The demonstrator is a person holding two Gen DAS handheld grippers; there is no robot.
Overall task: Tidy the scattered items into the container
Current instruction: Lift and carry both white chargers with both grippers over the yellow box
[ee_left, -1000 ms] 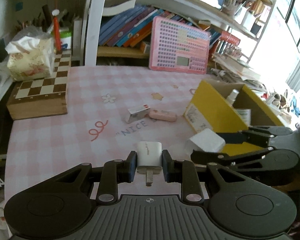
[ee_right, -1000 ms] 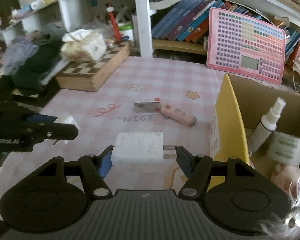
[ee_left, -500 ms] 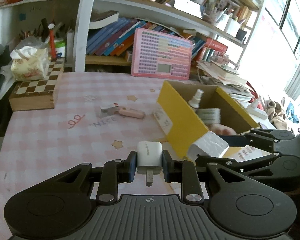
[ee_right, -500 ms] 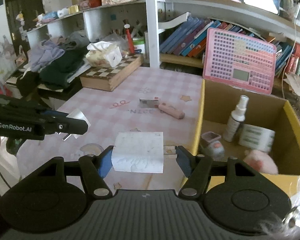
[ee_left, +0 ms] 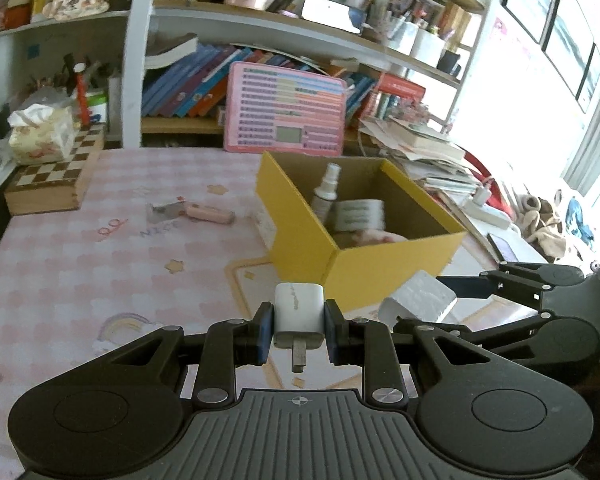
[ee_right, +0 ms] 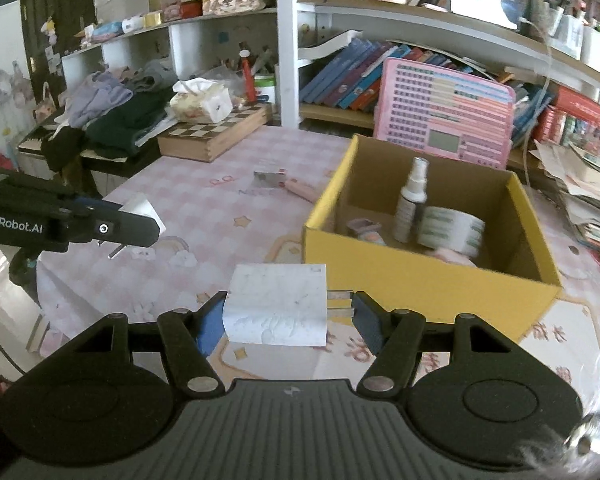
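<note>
Both grippers are travelling toward the yellow box (ee_left: 364,264) with their loads. Over the last second the box has shifted from the right edge of the left wrist view to its centre, and its interior is now showing in both views.

The left gripper (ee_left: 299,332) is pinching a small white charger (ee_left: 299,312), prong pointing back toward the camera. The right gripper (ee_right: 288,316) is clamping a larger white charger (ee_right: 276,304) lengthwise, one pad on its body and the other on its prongs. Neither grip has altered during the approach.

In the right wrist view, the box is lying at 1 o'clock from the larger charger, near but not yet beneath it. It is already holding a spray bottle (ee_right: 412,200) and a tape roll (ee_right: 452,232).

At 12 o'clock on the pink tablecloth (ee_right: 204,216), a small grey item (ee_right: 269,178) and a pink stick (ee_right: 302,190) are lying touching each other, not yet collected.

Judgement: the carry is nearing release; both chargers need positioning over the opening before the jaws are spread.
</note>
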